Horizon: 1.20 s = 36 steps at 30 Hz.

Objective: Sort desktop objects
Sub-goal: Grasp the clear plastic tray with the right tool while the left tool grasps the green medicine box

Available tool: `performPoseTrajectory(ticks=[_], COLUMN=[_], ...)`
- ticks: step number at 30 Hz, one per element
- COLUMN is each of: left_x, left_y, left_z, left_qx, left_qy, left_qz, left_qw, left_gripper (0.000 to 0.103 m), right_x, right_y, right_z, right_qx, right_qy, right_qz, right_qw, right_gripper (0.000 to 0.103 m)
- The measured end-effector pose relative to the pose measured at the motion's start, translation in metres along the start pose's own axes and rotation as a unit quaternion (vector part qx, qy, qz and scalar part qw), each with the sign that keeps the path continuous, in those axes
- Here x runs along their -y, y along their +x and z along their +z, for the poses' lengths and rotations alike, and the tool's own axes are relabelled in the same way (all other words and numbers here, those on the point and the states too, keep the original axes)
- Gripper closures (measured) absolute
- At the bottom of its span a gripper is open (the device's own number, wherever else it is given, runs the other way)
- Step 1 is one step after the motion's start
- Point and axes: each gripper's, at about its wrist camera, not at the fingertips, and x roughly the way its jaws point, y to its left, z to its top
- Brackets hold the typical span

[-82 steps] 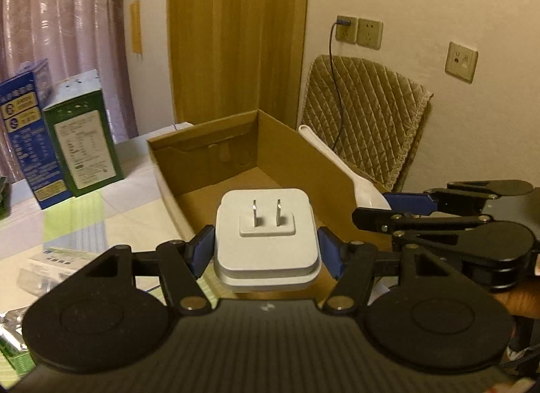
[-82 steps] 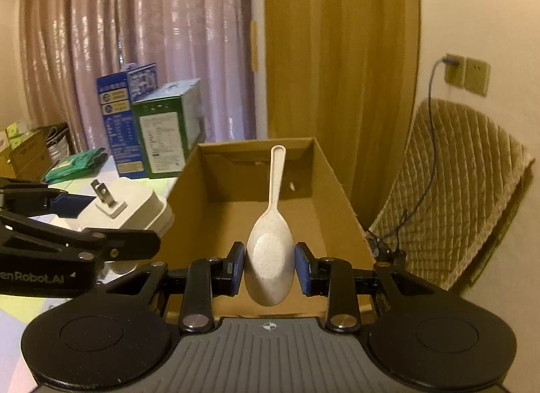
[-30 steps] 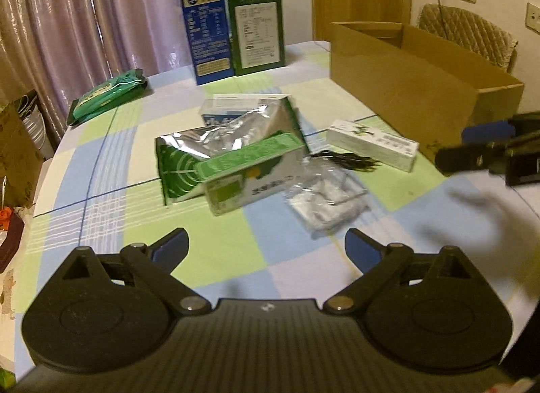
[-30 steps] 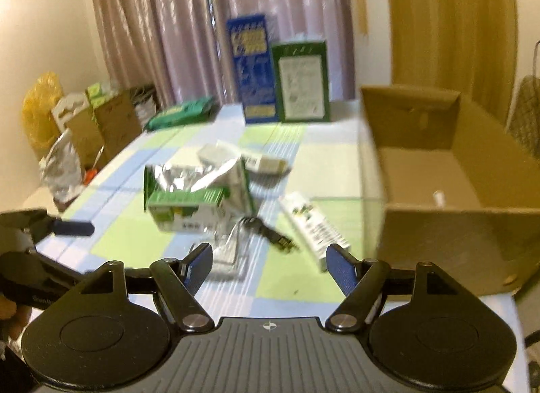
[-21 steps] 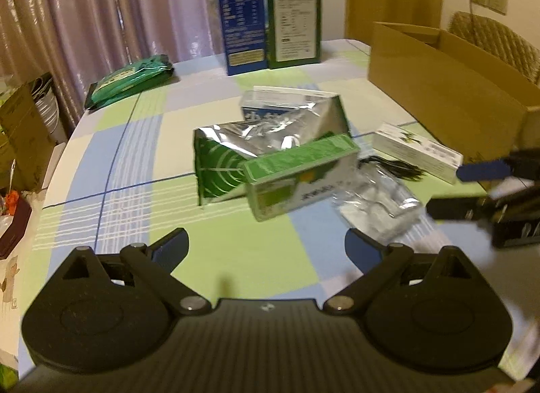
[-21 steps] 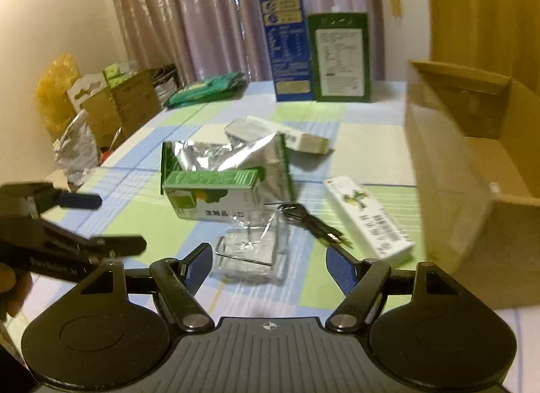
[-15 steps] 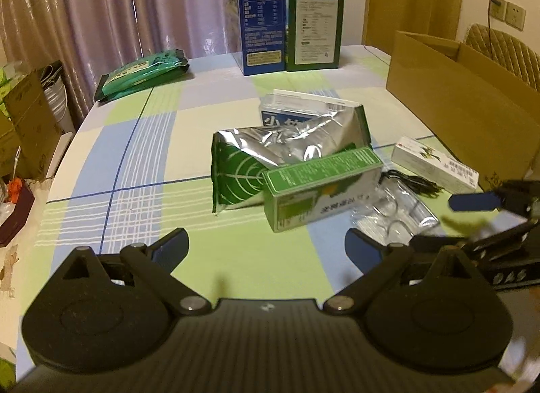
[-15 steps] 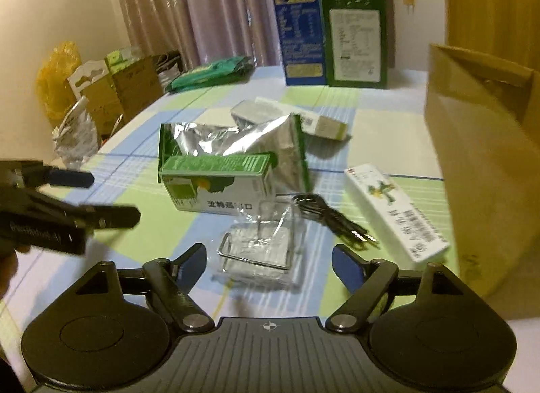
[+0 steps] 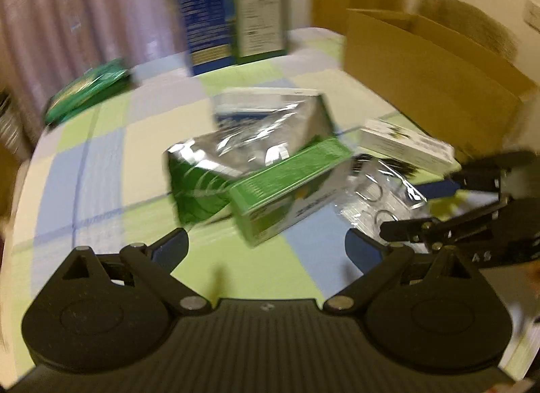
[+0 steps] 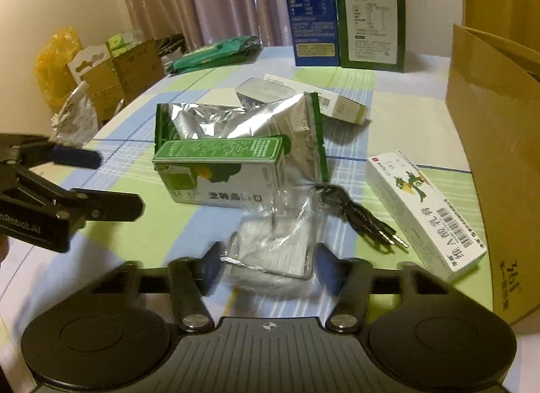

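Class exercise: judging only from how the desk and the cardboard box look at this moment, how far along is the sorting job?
Done: nothing can be confirmed; the cardboard box hides its inside.
In hand: the right gripper is closing around the clear plastic packet; the left gripper is open and empty.
Left: the foil bag, green carton, black cable and white box still lie on the tablecloth.

A: What's the surface?

B: Table [image 10: 101, 278] with a checked cloth, green, blue and cream squares.

A: On it?

B: Centre frame: green carton [image 10: 219, 170] on its side, foil pouch [image 10: 243, 123] behind it. Clear plastic packet [image 10: 273, 244] lower centre, black cable [image 10: 357, 210] just right of it, white box [image 10: 425, 207] further right. Cardboard box [image 10: 499, 156] at right edge. Blue box [image 10: 310, 11] and green box [image 10: 371, 18] upright at top.
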Motion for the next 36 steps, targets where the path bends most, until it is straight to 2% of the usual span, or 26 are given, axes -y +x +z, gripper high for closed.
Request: performPoseTrajectory(ticks=[3,6,10,12,17,19,21,26,27,29,30,34,36], left_x=[0.008,0.011,0.016,0.018,0.028,0.032,0.037,0.042,0.041,0.042,0.042,0.044,0.051], left_y=[0.008,0.022,0.036,0.043,0.031,0.021,0.018,0.033,0.037,0.044,0.047,0.036,0.024], left_z=[0.008,0.013,0.017,0.018,0.019,0.018,0.016,0.016,0.017,0.017,0.016,0.014,0.008], left_qx=[0.014,0.000,-0.010,-0.024,-0.047,-0.051,-0.052,-0.047,-0.047,-0.051,-0.052,-0.054,-0.061], left_qy=[0.089,0.158,0.220,0.230,0.209,0.193,0.187,0.164,0.152,0.137,0.129,0.061,0.026], left_qz=[-0.009,-0.022,-0.039,-0.041,-0.026,-0.048,-0.054,-0.027,-0.026,-0.016,-0.007,-0.007,0.000], left_qw=[0.9959,0.9872,0.9746,0.9721,0.9764,0.9787,0.9795,0.9850,0.9869,0.9890,0.9903,0.9966,0.9978], left_gripper=[0.006,0.014,0.018,0.022,0.046,0.046,0.046,0.047,0.049,0.064,0.067,0.077,0.078], right_x=[0.000,0.003,0.007,0.009,0.013,0.014,0.014,0.015,0.015,0.015,0.015,0.015,0.014], right_y=[-0.006,-0.014,-0.022,-0.025,-0.029,-0.031,-0.032,-0.033,-0.034,-0.035,-0.035,-0.039,-0.044], right_z=[0.002,0.004,0.008,0.008,0.005,0.005,0.005,0.004,0.004,0.002,0.001,-0.004,-0.008], right_qx=[-0.010,-0.020,-0.025,-0.026,-0.026,-0.023,-0.022,-0.021,-0.021,-0.020,-0.020,-0.020,-0.022], right_qy=[-0.010,-0.022,-0.036,-0.043,-0.040,-0.039,-0.036,-0.032,-0.033,-0.033,-0.033,-0.033,-0.033], right_qz=[-0.017,-0.029,-0.034,-0.035,-0.037,-0.037,-0.037,-0.038,-0.039,-0.040,-0.042,-0.043,-0.040], right_qw=[1.000,0.999,0.998,0.998,0.998,0.998,0.998,0.999,0.998,0.998,0.998,0.998,0.998], right_gripper=[0.051,0.051,0.051,0.051,0.051,0.051,0.051,0.051,0.051,0.051,0.051,0.051,0.051])
